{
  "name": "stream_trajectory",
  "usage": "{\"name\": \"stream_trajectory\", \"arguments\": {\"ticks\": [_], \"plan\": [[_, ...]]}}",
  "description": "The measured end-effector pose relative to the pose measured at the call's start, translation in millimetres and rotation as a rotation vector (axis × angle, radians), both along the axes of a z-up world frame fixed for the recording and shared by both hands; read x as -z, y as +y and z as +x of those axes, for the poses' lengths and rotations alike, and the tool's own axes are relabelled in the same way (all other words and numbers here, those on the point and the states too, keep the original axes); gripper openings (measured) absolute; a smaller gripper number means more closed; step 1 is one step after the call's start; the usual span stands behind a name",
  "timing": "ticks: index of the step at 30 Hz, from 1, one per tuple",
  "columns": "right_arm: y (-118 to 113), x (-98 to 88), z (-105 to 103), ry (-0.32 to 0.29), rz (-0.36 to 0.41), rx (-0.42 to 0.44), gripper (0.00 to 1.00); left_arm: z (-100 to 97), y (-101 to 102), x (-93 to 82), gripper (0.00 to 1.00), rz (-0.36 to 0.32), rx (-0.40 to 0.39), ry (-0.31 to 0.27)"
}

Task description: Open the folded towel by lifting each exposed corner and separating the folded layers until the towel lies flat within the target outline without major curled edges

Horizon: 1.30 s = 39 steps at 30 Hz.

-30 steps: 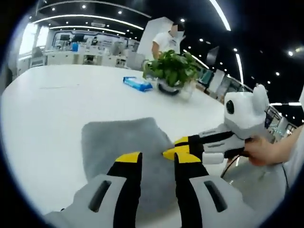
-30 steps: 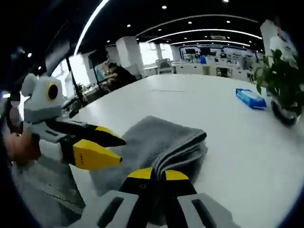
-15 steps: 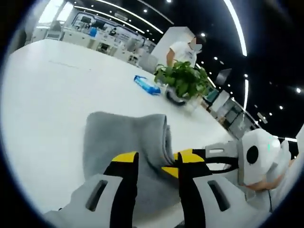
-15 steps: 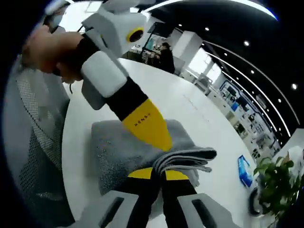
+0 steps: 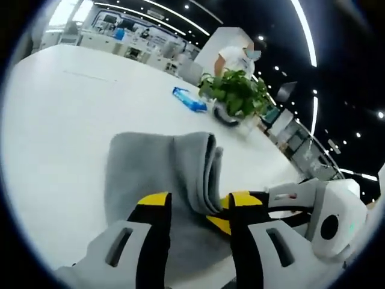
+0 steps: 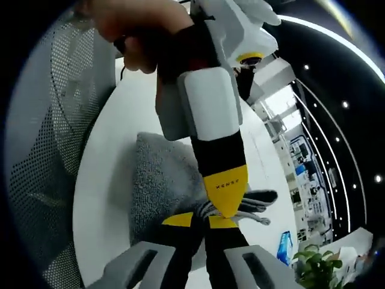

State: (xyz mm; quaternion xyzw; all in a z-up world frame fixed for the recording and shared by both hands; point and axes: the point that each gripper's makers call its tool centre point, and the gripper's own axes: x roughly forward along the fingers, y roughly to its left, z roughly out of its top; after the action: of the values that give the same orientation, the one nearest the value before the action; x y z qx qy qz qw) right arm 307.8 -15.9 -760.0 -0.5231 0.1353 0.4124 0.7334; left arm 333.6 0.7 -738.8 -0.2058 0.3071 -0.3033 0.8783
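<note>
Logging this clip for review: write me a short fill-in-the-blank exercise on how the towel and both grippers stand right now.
1. The towel lying on the white table is ____ in colour.
2. The right gripper is shut on the towel's ____ edge.
3. The left gripper has its jaws ____.
4. Behind the blue packet stands a potted ____.

Missing words: grey; folded; open; plant

Bench: I see a broad white bench [image 5: 54, 114].
Ceiling: dark above me, long light strips [image 5: 304, 33] and small spots.
Far end: white desks [image 5: 129, 48] with screens.
Near me: a mesh chair [image 6: 45, 150] beside the bench.
</note>
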Motion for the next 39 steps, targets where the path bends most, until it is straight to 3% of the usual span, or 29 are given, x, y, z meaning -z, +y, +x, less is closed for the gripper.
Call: {"name": "stream_trajectory", "arguments": {"ticks": [8,12,18,21,24,28,29,31,33,35,39], "plan": [[2.6,-1.0,-2.1,-0.021,-0.031,-0.035,0.02,19.2,-14.7,2.3,0.37,-0.034,0.015,0.031],[2.7,-1.1,-2.0,-0.024,-0.034,-0.035,0.02,17.3,-24.4,7.7,0.22,-0.073,0.027,0.110],[2.2,-0.4,-2.5,-0.022,-0.038,-0.037,0.02,18.1,-22.8,11.8,0.09,-0.037,0.027,0.088],[3.3,-0.5,-3.4,-0.014,-0.025,-0.034,0.02,17.3,-21.6,9.7,0.06,0.000,0.037,0.039],[4.8,-0.4,-5.2,0.042,0.060,0.015,0.03,16.5,-20.5,7.6,0.05,0.035,0.041,-0.001],[6.2,-1.9,-9.4,0.335,0.399,0.203,0.13,17.5,-18.8,6.7,0.05,0.045,0.045,-0.007],[4.8,-5.5,-8.4,0.450,0.542,0.302,0.16,17.3,-18.6,5.8,0.05,0.044,0.045,-0.007],[-4.6,-5.4,-8.6,0.624,0.675,0.421,0.20,17.3,-17.8,4.0,0.05,0.048,0.046,-0.014],[-18.4,-7.5,-6.4,0.709,0.763,0.497,0.16,17.1,-16.9,1.3,0.05,0.053,0.045,-0.022],[-26.0,-8.7,-6.5,0.740,0.789,0.521,0.12,16.5,-16.4,-0.3,0.05,0.066,0.050,-0.032],[-40.2,-12.7,-1.4,0.846,0.892,0.612,0.27,15.6,-16.9,-8.3,0.05,0.083,0.063,-0.059]]}}
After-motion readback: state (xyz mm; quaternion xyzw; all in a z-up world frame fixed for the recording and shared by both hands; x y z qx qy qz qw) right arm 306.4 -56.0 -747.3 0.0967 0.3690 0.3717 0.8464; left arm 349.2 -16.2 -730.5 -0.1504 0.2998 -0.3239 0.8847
